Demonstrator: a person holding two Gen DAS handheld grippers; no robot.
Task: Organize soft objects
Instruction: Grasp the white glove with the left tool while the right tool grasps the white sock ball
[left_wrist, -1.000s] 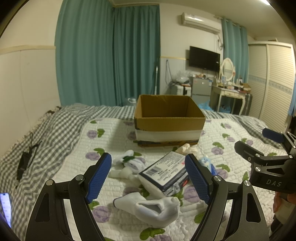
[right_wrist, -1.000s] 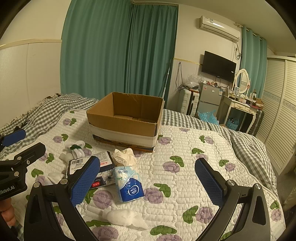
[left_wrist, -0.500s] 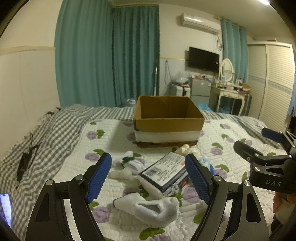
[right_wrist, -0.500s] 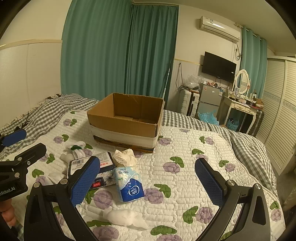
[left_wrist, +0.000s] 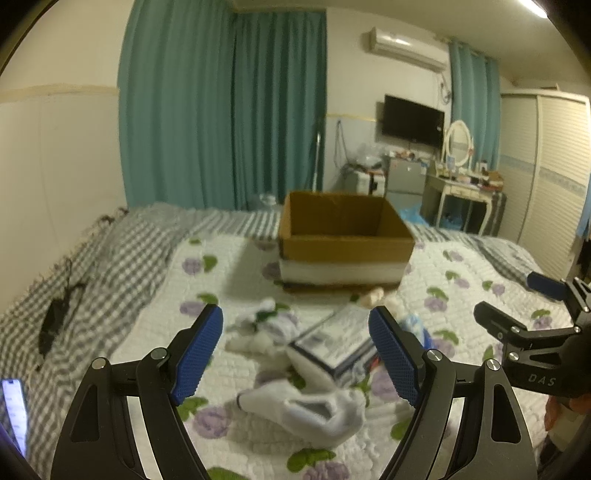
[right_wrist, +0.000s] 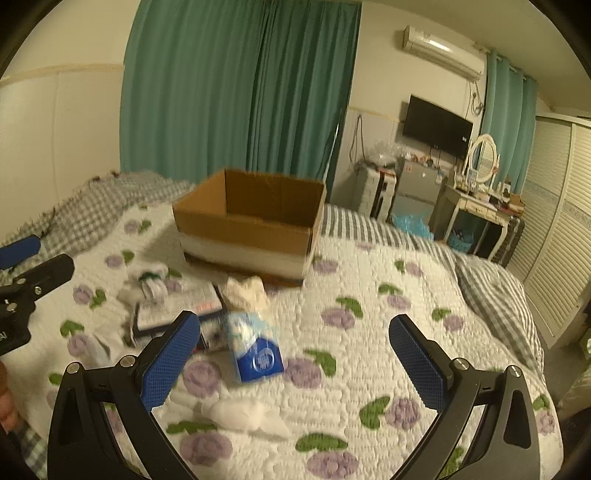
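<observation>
An open cardboard box stands on the quilted bed. In front of it lie a white sock, a white and green sock bundle, a cream cloth, a blue tissue pack and a flat dark packet. My left gripper is open and empty, above the white sock. My right gripper is open and empty, near the tissue pack.
A grey checked blanket covers the bed's left side, with a black cable on it and a lit phone. A dresser with a mirror, a TV and a wardrobe stand beyond the bed.
Both grippers have shifted slightly, and both views are now blurred. The objects on the bed lie where they were. Both grippers stay open.
</observation>
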